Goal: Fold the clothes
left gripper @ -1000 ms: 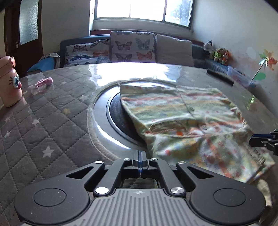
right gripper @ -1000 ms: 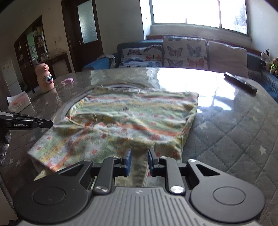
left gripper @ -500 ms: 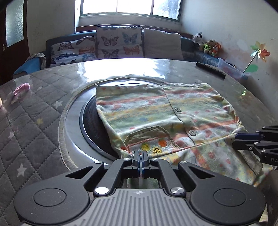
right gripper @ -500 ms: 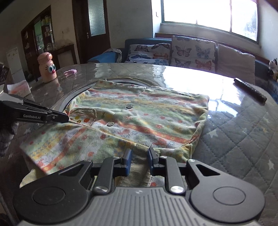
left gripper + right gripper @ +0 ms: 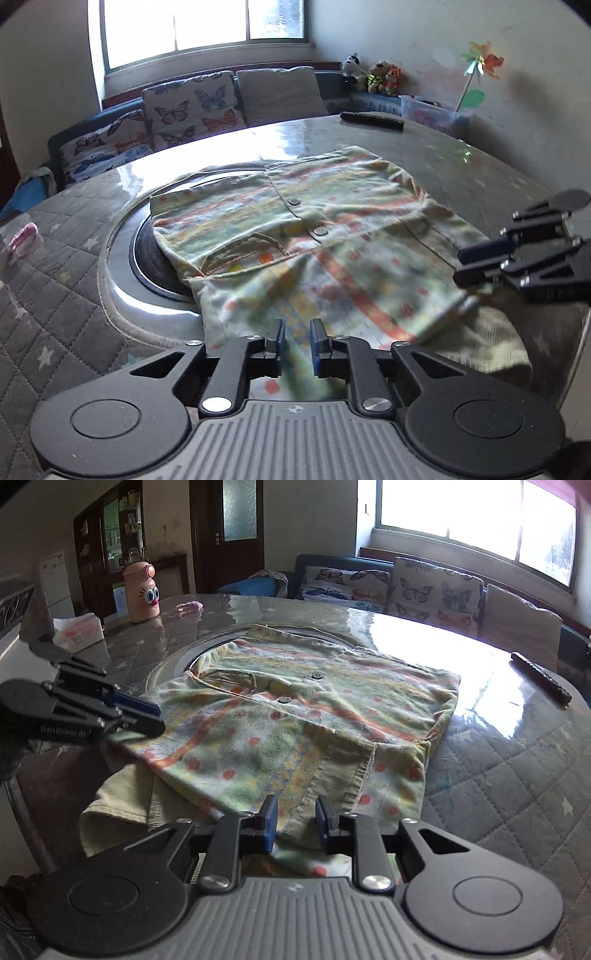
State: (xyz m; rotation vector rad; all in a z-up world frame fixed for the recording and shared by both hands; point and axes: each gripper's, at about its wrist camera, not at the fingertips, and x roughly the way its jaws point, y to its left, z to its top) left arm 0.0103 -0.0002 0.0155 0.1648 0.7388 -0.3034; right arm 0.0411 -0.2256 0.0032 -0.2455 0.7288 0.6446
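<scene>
The small button-front shirt, striped in yellow, green and orange with a pocket on its chest, lies spread on the round table, partly over the dark turntable disc set in the table's middle. Its near part is already doubled over toward the buttons, and a ribbed pale-yellish cuff or hem trails off the near table edge.

Both tongs sit at that near edge, pointing across the cloth toward the sofa and window. The left gripper has its jaws opening, a gap showing between the blue pads, with the printed cloth lying in and under that gap; the pads no longer seem to press it. The right gripper has its jaws a little apart with a ribbed band of the shirt running up between them; whether the pads truly pinch that band or only straddle it I cannot tell for sure.

The shirt's long axis runs side to side before the two tongs, the button line crossing it, so the garment lies straight ahead of and slightly below both. The left tongs are nearer the pocket side, the right nearer the folded sleeve side. As a judgement, a fold has just been laid down and the next one would turn on taking one short end and carrying it along that long axis.

Farther out stand a pink bottle with cartoon eyes, a tissue pack and a dark remote control.
</scene>
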